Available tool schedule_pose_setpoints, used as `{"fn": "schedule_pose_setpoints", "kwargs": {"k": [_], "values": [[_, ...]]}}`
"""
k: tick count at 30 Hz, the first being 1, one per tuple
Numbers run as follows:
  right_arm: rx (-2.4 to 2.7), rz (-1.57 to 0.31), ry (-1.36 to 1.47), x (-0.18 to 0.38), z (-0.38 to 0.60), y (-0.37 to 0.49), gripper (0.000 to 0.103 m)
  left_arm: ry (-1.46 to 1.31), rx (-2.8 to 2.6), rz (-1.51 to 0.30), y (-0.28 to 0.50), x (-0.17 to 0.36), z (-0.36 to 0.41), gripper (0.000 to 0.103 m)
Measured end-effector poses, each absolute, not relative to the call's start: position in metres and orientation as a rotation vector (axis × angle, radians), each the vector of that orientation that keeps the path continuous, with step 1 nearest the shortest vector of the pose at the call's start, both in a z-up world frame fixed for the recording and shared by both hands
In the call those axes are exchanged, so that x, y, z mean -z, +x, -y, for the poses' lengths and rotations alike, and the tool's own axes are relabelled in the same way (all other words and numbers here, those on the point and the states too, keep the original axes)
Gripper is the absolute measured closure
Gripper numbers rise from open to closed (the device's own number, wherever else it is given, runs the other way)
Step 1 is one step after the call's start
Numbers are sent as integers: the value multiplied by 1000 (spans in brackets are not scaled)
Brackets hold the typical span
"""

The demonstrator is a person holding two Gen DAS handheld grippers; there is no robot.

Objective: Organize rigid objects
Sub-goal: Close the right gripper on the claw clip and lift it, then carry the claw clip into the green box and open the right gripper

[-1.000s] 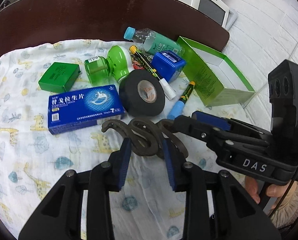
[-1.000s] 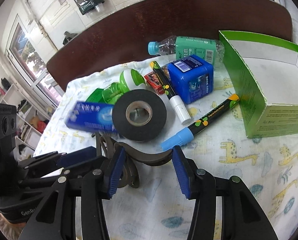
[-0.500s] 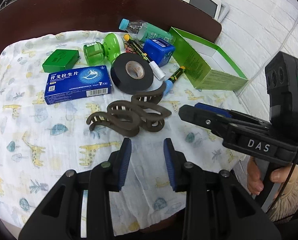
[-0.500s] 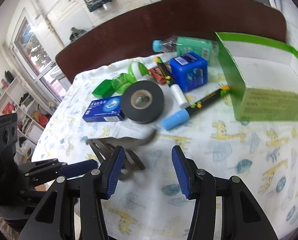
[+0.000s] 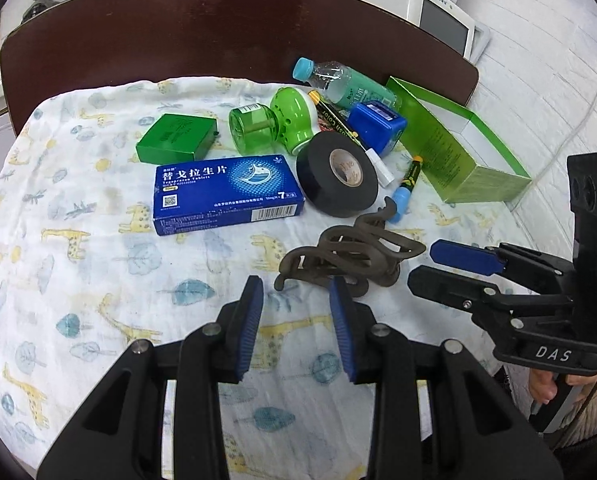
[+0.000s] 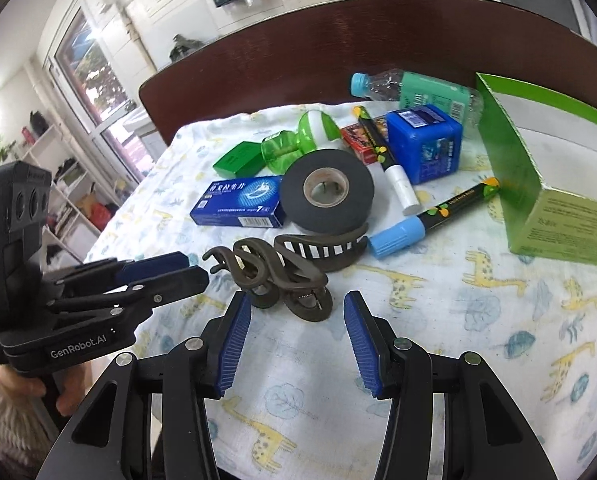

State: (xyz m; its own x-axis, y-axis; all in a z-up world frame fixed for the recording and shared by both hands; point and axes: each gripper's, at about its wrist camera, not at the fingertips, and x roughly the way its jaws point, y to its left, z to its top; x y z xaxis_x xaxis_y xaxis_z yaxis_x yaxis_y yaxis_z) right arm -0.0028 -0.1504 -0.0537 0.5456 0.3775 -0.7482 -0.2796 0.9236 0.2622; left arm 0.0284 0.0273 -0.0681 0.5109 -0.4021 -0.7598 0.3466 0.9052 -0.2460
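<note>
Red packet [image 6: 356, 142] mostly hidden behind marker [image 6: 382, 156]; green box [image 6: 546, 184] cut off at right edge; medicine-box [image 5: 226, 194] small print unreadable.

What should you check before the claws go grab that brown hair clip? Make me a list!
1. Left claw open and empty: ok.
2. Right claw open and empty: ok.
3. Brown hair clip lying free on the cloth, nothing on top of it: ok.
4. Clip clear of its neighbours: not ok; its far end sits right by the black tape roll and the blue-capped marker, so they may get nudged.
5. Green box open with room inside: ok.
6. Whether the clip's spring and teeth are unbroken: cannot tell.
</note>
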Motion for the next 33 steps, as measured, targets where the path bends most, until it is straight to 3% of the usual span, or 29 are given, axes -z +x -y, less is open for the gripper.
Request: {"fn": "schedule_pose_setpoints", "kwargs": {"k": [9,10,11,33], "values": [[-376,-937,87,65,141,20,53,-104,500,-947,50,77,-27,72],[-378,-952,98,68,141,23,68,-107,501,-947,51,78,-26,73],[-378,-959,105,70,140,24,74,-103,503,-943,52,77,-26,73],[-378,-762,94,6,172,-9,74,66,486,-784,22,3,23,73]]}}
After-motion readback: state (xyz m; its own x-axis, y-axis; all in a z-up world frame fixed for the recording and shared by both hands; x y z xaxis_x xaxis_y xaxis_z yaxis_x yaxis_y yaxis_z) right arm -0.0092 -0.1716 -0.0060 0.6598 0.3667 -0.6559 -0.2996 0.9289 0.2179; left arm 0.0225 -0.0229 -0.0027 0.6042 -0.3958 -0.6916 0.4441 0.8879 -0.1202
